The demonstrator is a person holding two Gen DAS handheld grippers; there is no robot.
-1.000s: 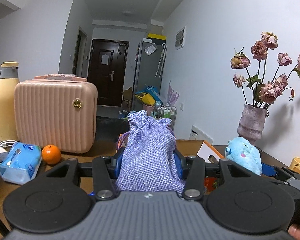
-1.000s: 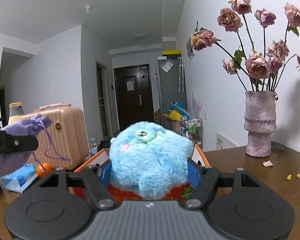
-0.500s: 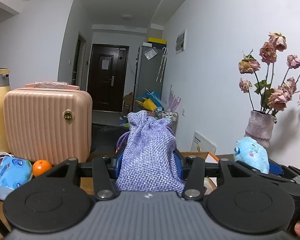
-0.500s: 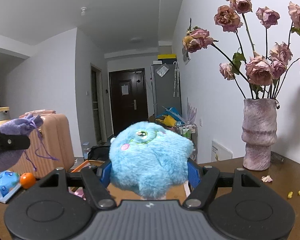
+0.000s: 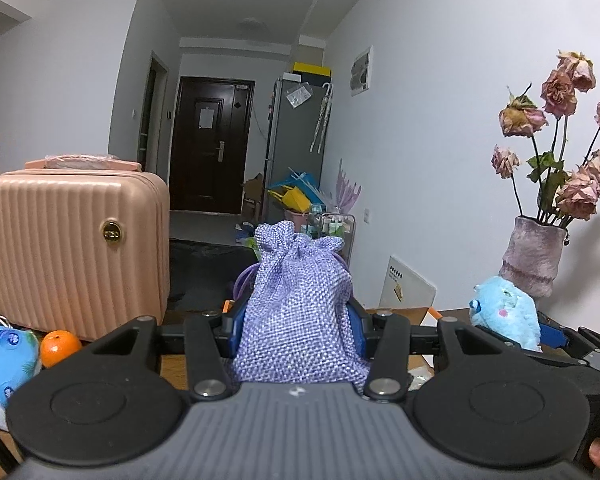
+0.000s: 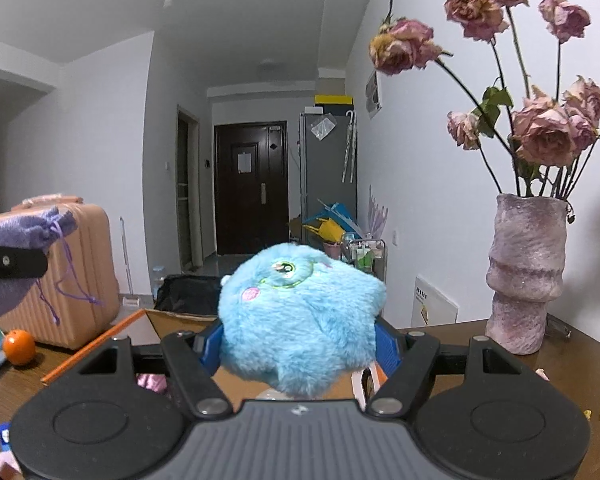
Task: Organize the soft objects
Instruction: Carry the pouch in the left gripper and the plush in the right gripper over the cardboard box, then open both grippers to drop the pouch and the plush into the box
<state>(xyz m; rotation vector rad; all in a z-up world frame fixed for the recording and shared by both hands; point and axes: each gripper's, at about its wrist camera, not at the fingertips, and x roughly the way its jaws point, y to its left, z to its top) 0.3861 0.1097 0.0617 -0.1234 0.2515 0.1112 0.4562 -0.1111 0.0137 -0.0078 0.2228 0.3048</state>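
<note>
While both grippers hang above the table (image 6: 572, 364):
Left gripper (image 5: 296, 320): clamped on pouch (image 5: 298, 312) (drawstring top upright).
Right gripper (image 6: 298, 340): clamped on plush (image 6: 300, 316), above box (image 6: 172, 318).
Vase (image 6: 528, 272): right of plush.

woven cloth pouch (image 5: 296, 304), fluffy plush toy (image 6: 300, 320)

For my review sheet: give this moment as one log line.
left tongs: gripping purple woven drawstring pouch | right tongs: gripping fluffy blue plush toy | both above open cardboard box
</note>
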